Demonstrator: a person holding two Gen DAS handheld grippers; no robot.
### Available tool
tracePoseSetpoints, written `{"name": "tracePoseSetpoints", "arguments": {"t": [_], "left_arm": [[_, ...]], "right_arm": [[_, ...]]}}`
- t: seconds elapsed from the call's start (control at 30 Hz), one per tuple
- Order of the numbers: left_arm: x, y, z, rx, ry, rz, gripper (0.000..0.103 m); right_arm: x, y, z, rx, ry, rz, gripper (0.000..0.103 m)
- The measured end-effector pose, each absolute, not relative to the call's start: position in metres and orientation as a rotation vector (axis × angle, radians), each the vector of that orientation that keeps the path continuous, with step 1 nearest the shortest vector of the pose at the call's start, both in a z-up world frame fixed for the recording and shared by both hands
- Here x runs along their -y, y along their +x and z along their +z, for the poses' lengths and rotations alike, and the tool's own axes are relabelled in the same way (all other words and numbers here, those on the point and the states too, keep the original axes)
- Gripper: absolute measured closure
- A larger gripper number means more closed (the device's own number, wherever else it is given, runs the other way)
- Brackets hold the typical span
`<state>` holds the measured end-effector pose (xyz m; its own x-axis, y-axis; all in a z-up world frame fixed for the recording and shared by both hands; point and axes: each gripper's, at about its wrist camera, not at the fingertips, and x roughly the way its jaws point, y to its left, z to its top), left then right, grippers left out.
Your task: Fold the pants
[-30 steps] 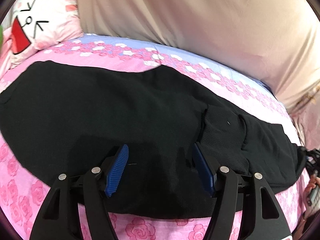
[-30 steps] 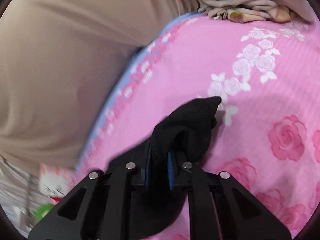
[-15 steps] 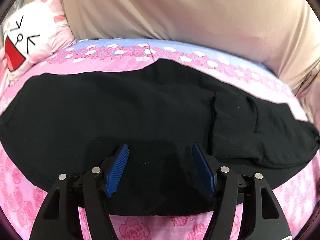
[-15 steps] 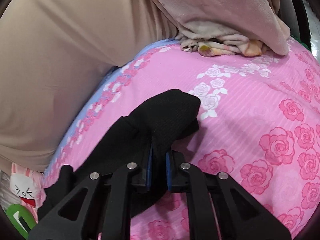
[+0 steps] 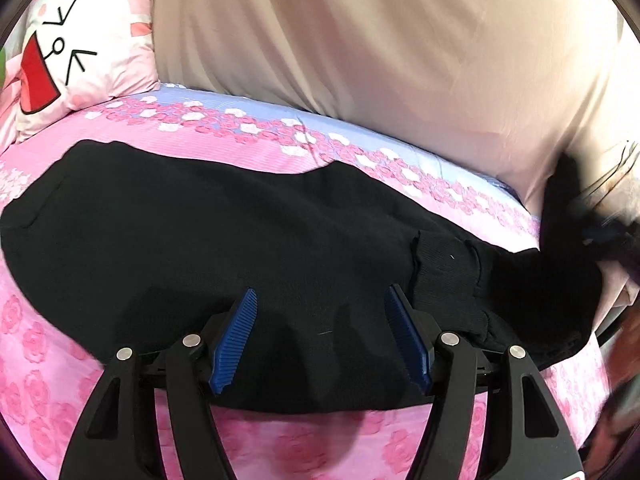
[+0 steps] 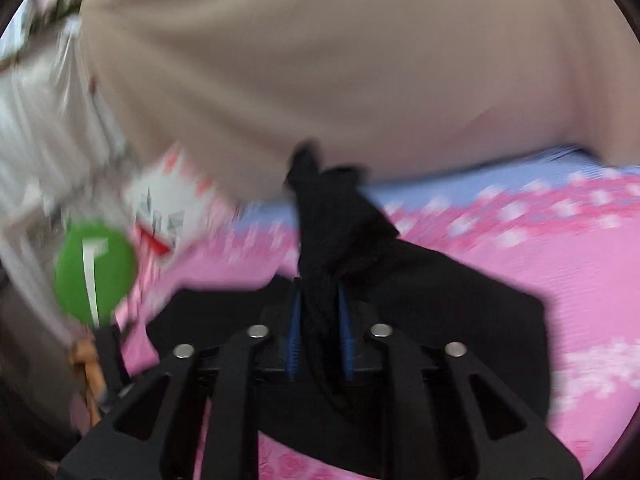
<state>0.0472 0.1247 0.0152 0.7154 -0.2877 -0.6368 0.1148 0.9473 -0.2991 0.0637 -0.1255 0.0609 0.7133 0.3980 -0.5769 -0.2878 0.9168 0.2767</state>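
Black pants (image 5: 224,236) lie spread across the pink rose-print bed (image 5: 48,364). My left gripper (image 5: 320,332) is open and hovers just above the near edge of the pants, blue pads apart, holding nothing. My right gripper (image 6: 320,332) is shut on a bunched end of the pants (image 6: 332,216) and holds it lifted above the bed. In the left wrist view that lifted end (image 5: 568,200) shows blurred at the far right, with the right gripper (image 5: 604,236) beside it. The right wrist view is motion-blurred.
A beige blanket or cushion (image 5: 360,48) rises along the far side of the bed. A white and pink cartoon pillow (image 5: 80,44) lies at the far left. A green round object (image 6: 94,268) shows at the left in the right wrist view.
My right gripper has lifted the pant end off the bed and swung it toward the rest of the pants. My left gripper has stayed open over the near edge.
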Motion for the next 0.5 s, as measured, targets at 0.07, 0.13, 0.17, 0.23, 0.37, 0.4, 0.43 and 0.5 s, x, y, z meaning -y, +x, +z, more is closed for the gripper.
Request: {"name": "tracePoseSetpoints", "arguments": {"t": [0.07, 0.13, 0.17, 0.23, 0.37, 0.4, 0.43, 0.5], "left_arm": [[-0.140, 0.042, 0.019, -0.729, -0.263, -0.220, 0.039], [-0.162, 0.037, 0.023, -0.709, -0.287, -0.218, 0.037], [-0.174, 0.035, 0.025, -0.701, -0.301, -0.208, 0.037], [-0.189, 0.034, 0.024, -0.692, -0.324, -0.204, 0.037], [-0.197, 0.041, 0.019, -0.688, -0.364, -0.202, 0.037], [-0.195, 0.042, 0.018, -0.684, -0.370, -0.206, 0.037], [-0.193, 0.043, 0.016, -0.686, -0.376, -0.216, 0.037], [-0.187, 0.045, 0.014, -0.694, -0.372, -0.232, 0.037]], "right_arm": [[0.093, 0.067, 0.023, -0.766, 0.049, 0.324, 0.070], [0.094, 0.054, 0.014, -0.770, 0.057, 0.324, 0.070], [0.105, 0.041, 0.019, -0.739, 0.075, 0.297, 0.069], [0.124, 0.028, 0.028, -0.708, 0.086, 0.243, 0.058], [0.124, 0.017, 0.040, -0.687, 0.026, 0.179, 0.037], [0.118, 0.022, 0.039, -0.693, 0.009, 0.186, 0.037], [0.112, 0.027, 0.037, -0.694, -0.003, 0.191, 0.036], [0.094, 0.044, 0.027, -0.709, -0.070, 0.178, 0.030]]}}
